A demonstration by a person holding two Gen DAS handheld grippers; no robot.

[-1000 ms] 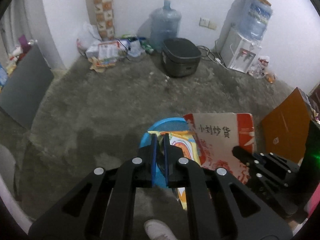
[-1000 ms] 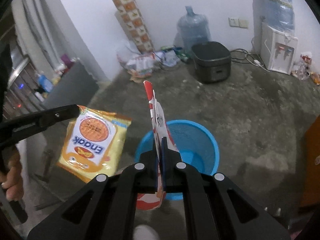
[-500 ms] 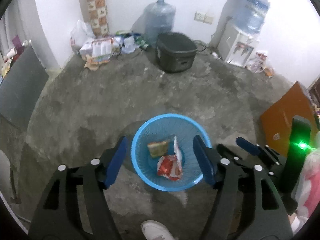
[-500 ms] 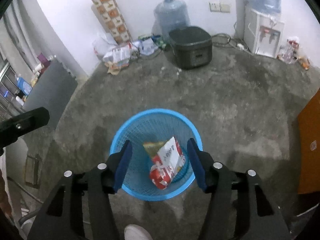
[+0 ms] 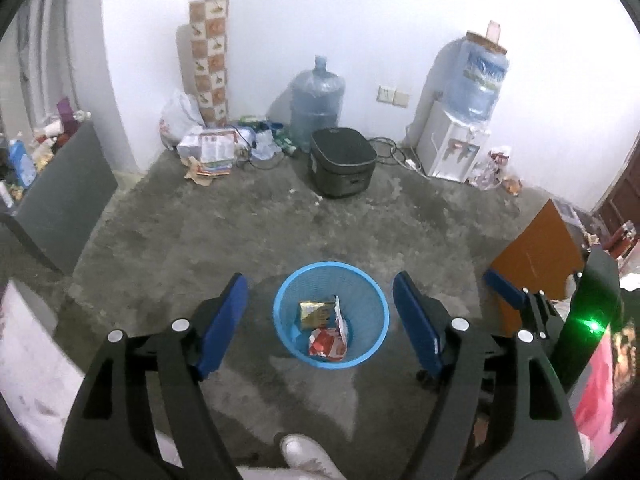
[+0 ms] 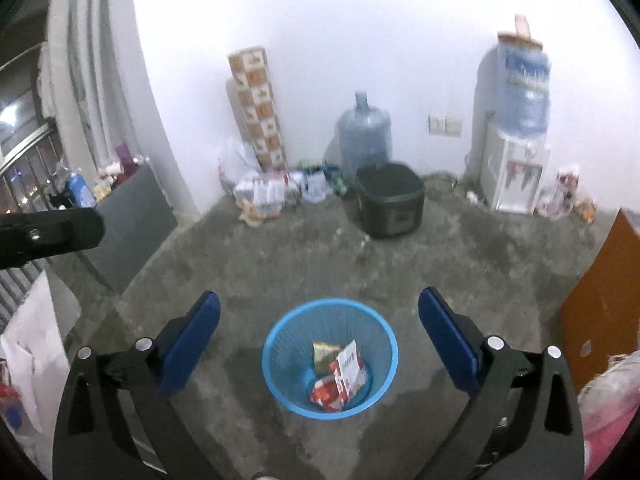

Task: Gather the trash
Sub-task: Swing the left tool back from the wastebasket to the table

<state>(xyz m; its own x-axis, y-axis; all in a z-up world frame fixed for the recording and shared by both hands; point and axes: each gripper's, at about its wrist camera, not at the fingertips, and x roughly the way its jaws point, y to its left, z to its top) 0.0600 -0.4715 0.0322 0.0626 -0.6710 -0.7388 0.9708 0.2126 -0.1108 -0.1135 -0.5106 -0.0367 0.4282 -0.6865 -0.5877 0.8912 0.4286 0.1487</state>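
A blue mesh waste basket (image 5: pixel 282 312) stands on the concrete floor and also shows in the right wrist view (image 6: pixel 272 376). Inside it lie a yellow snack bag (image 5: pixel 314 314) and a red and white snack bag (image 5: pixel 328 342); both show in the right wrist view too, yellow (image 6: pixel 323 354) and red and white (image 6: pixel 344 376). My left gripper (image 5: pixel 320 312) is open and empty, high above the basket. My right gripper (image 6: pixel 319 332) is open and empty, also above the basket. The right gripper's fingers (image 5: pixel 504 292) show at the right of the left wrist view.
A black cooker (image 5: pixel 342 162), a water jug (image 5: pixel 317 104), a water dispenser (image 5: pixel 460 148) and a heap of packets and bags (image 5: pixel 208 148) line the far wall. An orange board (image 5: pixel 536 248) leans at the right. A dark table (image 5: pixel 60 196) stands left.
Both grippers opened and let their snack bags fall into the basket. Both have since risen and pulled back, so the basket looks smaller and more of the room shows.
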